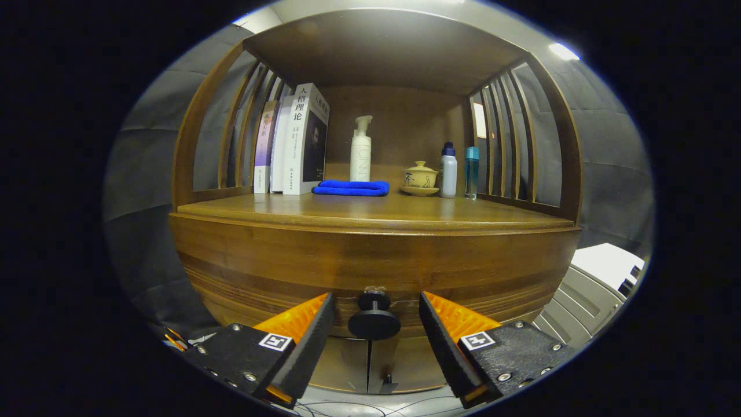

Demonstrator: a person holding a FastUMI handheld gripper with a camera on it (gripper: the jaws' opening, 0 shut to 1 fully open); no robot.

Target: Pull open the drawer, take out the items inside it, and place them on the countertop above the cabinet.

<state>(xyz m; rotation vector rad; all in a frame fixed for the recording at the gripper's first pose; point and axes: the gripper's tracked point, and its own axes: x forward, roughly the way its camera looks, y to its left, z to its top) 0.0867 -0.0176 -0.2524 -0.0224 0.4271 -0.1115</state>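
A brown wooden cabinet faces me, its closed drawer front [370, 260] curving across just below the countertop [376, 211]. A round dark knob [374, 317] sticks out of the drawer front. My gripper [376, 304] is open, and the knob sits between its two fingertips with a gap on each side. The left finger [310, 324] and the right finger [443, 327] touch nothing. The drawer's contents are hidden.
On the countertop, at the back, stand several books [298, 142], a white pump bottle [360, 149], a folded blue cloth [351, 187], a lidded teacup on a saucer [420, 178] and two small bottles [457, 171]. Slatted side rails [503, 145] and a roof enclose the shelf. Two cabinet doors [370, 365] sit below the drawer.
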